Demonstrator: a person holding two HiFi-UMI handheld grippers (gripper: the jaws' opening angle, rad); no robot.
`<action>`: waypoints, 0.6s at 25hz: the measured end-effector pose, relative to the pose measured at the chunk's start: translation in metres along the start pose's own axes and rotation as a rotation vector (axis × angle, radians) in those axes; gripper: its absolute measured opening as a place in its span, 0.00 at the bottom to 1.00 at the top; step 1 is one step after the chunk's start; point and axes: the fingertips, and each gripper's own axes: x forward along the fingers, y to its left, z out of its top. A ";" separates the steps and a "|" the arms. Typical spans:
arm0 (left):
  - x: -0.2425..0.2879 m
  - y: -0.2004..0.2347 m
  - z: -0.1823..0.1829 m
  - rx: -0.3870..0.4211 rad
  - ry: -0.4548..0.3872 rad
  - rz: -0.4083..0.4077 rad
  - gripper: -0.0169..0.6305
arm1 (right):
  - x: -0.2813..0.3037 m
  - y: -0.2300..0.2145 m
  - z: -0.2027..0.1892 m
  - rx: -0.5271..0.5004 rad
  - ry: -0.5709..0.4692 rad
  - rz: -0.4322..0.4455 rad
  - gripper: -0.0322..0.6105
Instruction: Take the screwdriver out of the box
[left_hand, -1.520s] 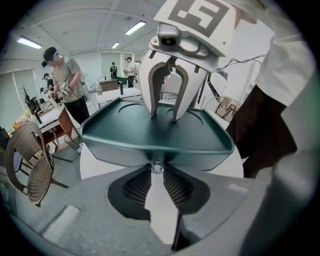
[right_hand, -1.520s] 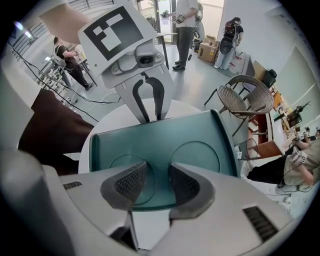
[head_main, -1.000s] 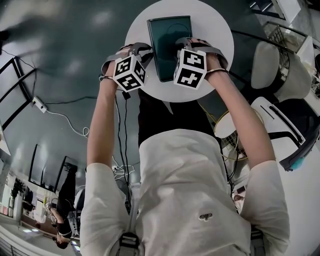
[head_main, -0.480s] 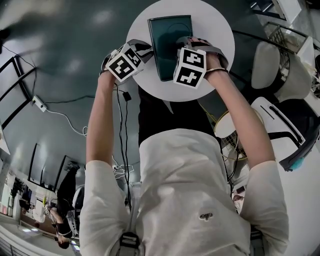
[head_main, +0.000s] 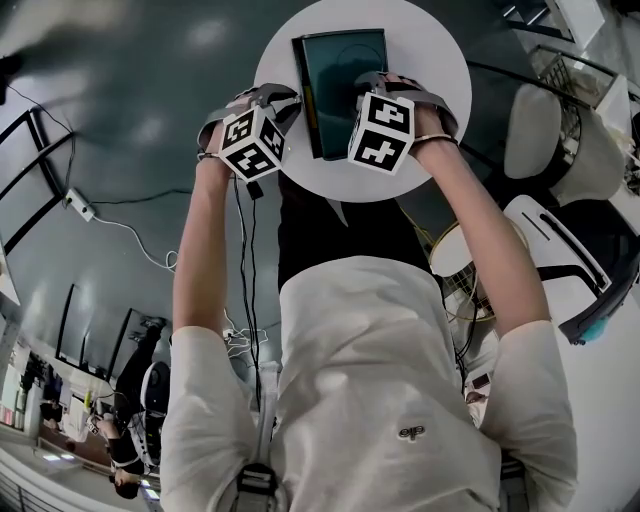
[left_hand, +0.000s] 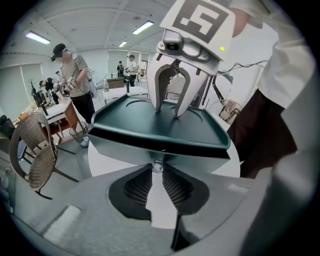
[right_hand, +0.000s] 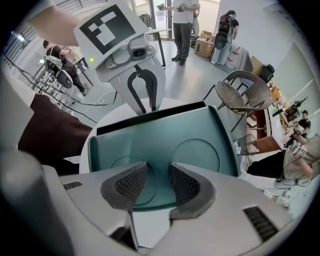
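A flat dark teal box (head_main: 335, 75) lies on the round white table (head_main: 430, 60). No screwdriver shows in any view. My left gripper (head_main: 288, 100) is at the box's left edge; in the left gripper view its jaws (left_hand: 158, 170) are pinched on a small shiny metal clasp (left_hand: 158, 165) at the side of the box (left_hand: 150, 125). My right gripper (head_main: 365, 88) points straight down onto the lid (right_hand: 165, 145), its jaws (right_hand: 157, 182) apart with only the lid surface between them. In the left gripper view its fingertips (left_hand: 167, 107) rest on the lid.
White chairs (head_main: 535, 125) stand right of the table, and a wicker chair (right_hand: 240, 95) is close beyond it. Cables (head_main: 120, 235) trail on the dark floor at the left. People stand in the background (left_hand: 75, 85).
My left gripper tipped up and to the left at the box's edge, then came back to about where it was. The right gripper has stayed put.
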 end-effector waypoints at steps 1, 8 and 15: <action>-0.003 0.002 -0.005 -0.009 0.000 0.006 0.13 | 0.000 -0.001 0.000 0.001 -0.002 0.000 0.28; -0.015 0.000 -0.022 -0.029 0.004 0.044 0.13 | 0.000 0.001 -0.001 0.005 -0.006 0.001 0.28; -0.022 0.003 -0.034 -0.027 0.013 0.046 0.13 | 0.001 -0.001 0.001 0.007 0.004 0.004 0.28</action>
